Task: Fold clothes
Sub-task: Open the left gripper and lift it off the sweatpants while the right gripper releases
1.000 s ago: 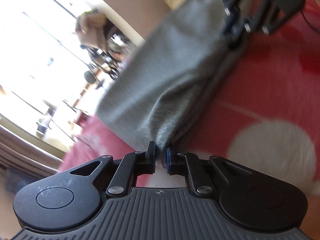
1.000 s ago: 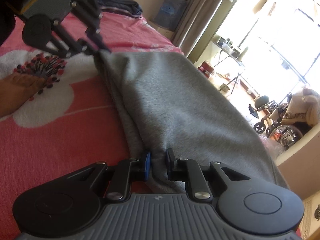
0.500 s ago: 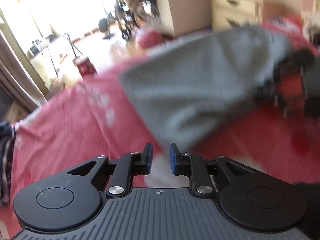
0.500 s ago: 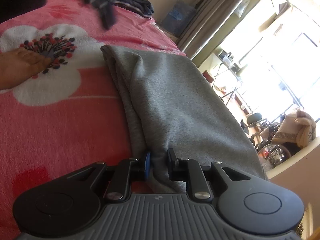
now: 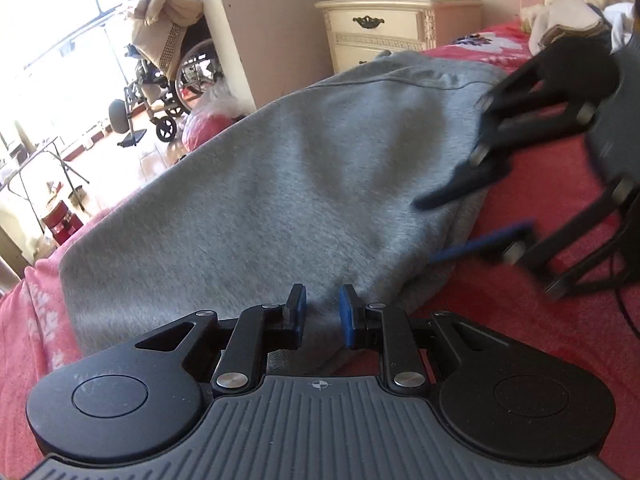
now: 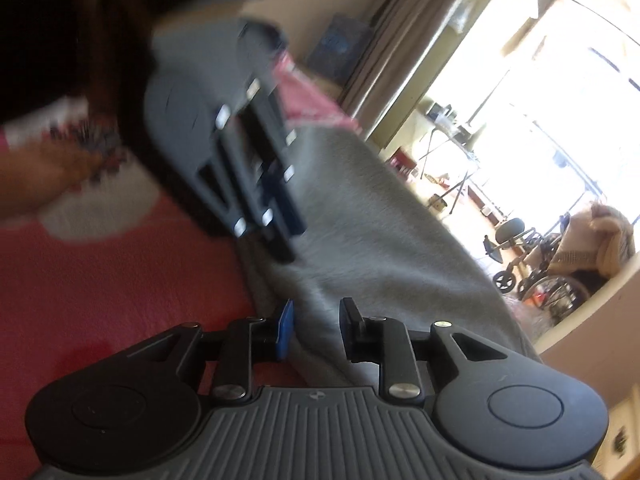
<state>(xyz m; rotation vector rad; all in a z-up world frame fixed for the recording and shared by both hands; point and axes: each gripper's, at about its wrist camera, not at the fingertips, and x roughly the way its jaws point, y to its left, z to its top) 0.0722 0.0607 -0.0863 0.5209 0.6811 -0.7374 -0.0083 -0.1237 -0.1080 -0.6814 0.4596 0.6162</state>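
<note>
grey fleece sweatshirt-like garment [image 5: 280,184] flat on red floral bedspread [image 5: 520,300] | soft, floppy, light-ish I reckon | left gripper [image 5: 322,312] part-open, empty; right gripper [image 6: 315,330] same | grab doubled edge at 5 o'clock

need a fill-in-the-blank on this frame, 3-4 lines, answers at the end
1. The garment lying on the bed is ____ in colour: the sweatshirt.
2. The bedspread under it is mostly ____.
3. Both the left hand-held gripper and the right hand-held gripper have their jaws ____.
4. By the bright window stands a ____ with a blanket draped over it.

Answers: grey; red; open; wheelchair
</note>
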